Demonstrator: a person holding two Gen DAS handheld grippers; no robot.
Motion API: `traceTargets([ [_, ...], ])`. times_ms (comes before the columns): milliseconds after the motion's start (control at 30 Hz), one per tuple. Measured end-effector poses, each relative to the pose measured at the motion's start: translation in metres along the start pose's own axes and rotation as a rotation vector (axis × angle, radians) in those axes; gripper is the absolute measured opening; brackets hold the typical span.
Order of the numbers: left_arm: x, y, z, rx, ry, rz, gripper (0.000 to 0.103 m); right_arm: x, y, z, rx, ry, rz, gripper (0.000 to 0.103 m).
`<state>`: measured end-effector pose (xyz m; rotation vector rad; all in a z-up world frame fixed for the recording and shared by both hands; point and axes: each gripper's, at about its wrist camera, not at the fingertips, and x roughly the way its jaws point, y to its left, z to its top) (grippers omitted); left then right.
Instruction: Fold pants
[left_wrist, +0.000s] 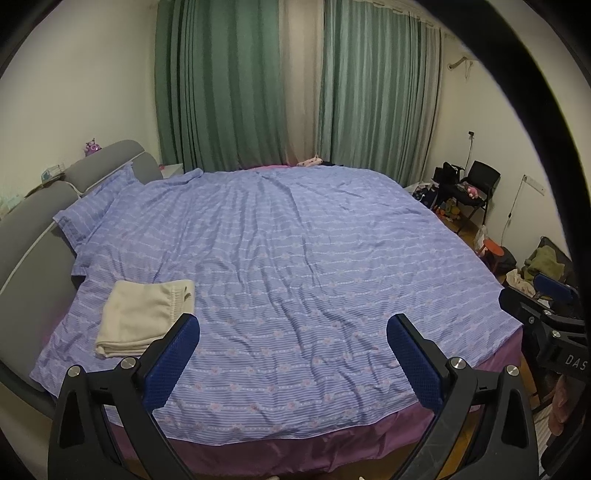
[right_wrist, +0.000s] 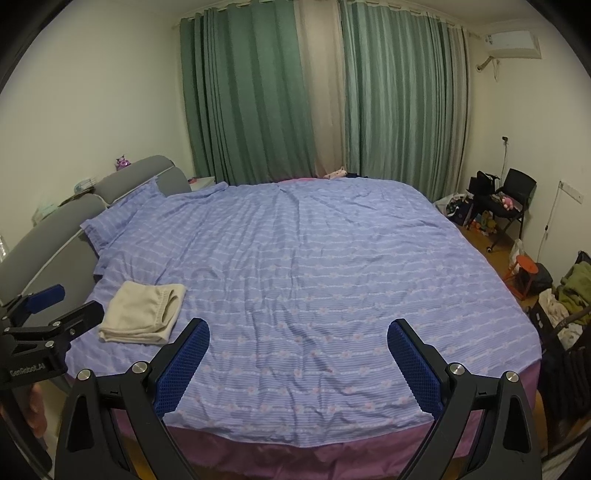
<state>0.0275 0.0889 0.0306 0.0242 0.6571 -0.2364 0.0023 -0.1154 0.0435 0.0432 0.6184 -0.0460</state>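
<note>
Bed (left_wrist: 295, 240) fills most of the room, covered by a lilac striped sheet; purple underlayer shows at the near edge. Green curtains (left_wrist: 236, 85) on the far wall, grey headboard (left_wrist: 33, 218) left, black chair (left_wrist: 480, 184) far right. Cream pants (left_wrist: 144, 317) lie folded, near left on the sheet. Left gripper (left_wrist: 291, 332): jaws wide apart, empty. Right gripper (right_wrist: 297, 336): same. Lettering: "GenRobot.AI" on the left gripper body, "DAS" partly visible on the right.

"GenRobot.AI" on left gripper (right_wrist: 66, 302); "DAS" on right gripper (left_wrist: 554, 295)
</note>
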Motion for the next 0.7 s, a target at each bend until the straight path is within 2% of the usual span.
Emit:
traceTargets([
  [700, 0.0056, -0.0106, 0.0071, 0.002, -0.017, -0.022, 0.103, 0.0031, -0.0067, -0.0002, 0.006, -0.002, -0.008, 0.097],
])
